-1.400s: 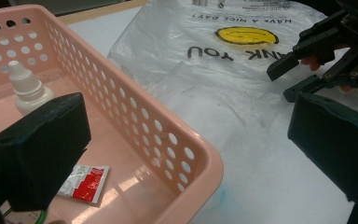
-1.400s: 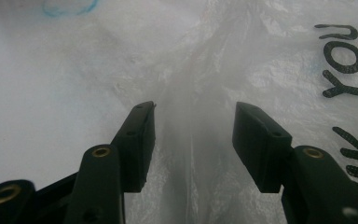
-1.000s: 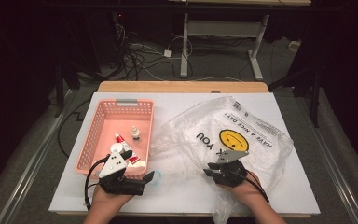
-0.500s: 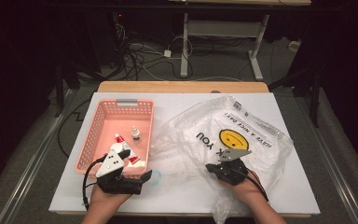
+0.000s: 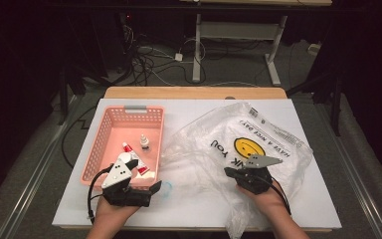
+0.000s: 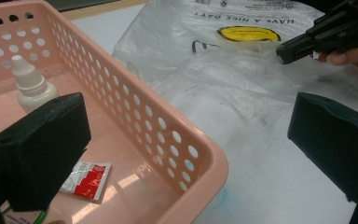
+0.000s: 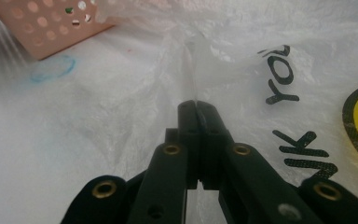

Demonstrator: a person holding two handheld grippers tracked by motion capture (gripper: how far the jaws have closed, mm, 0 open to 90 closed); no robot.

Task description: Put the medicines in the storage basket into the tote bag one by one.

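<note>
A pink perforated basket point(image 5: 110, 144) stands at the table's left and holds a white dropper bottle point(image 5: 144, 143) and a red-and-white sachet point(image 5: 131, 151). My left gripper point(image 5: 154, 188) is open at the basket's near right corner. In the left gripper view its jaws point(image 6: 186, 144) straddle the basket wall point(image 6: 135, 112), with the bottle point(image 6: 30, 86) and sachet point(image 6: 86, 179) inside. A clear plastic bag point(image 5: 258, 134) with a yellow smiley lies to the right. My right gripper point(image 5: 231, 173) is shut on a raised fold of the bag point(image 7: 121, 116), as seen at its tips point(image 7: 196, 105).
The white tabletop point(image 5: 199, 209) carries a faint blue ring mark point(image 7: 51, 70) near the basket corner point(image 7: 51, 23). The right gripper point(image 6: 326, 37) shows far off in the left gripper view. Cables and desk legs lie on the floor beyond the table.
My right gripper has shifted a little to the right, taking the bag fold with it. The left gripper has hardly moved.
</note>
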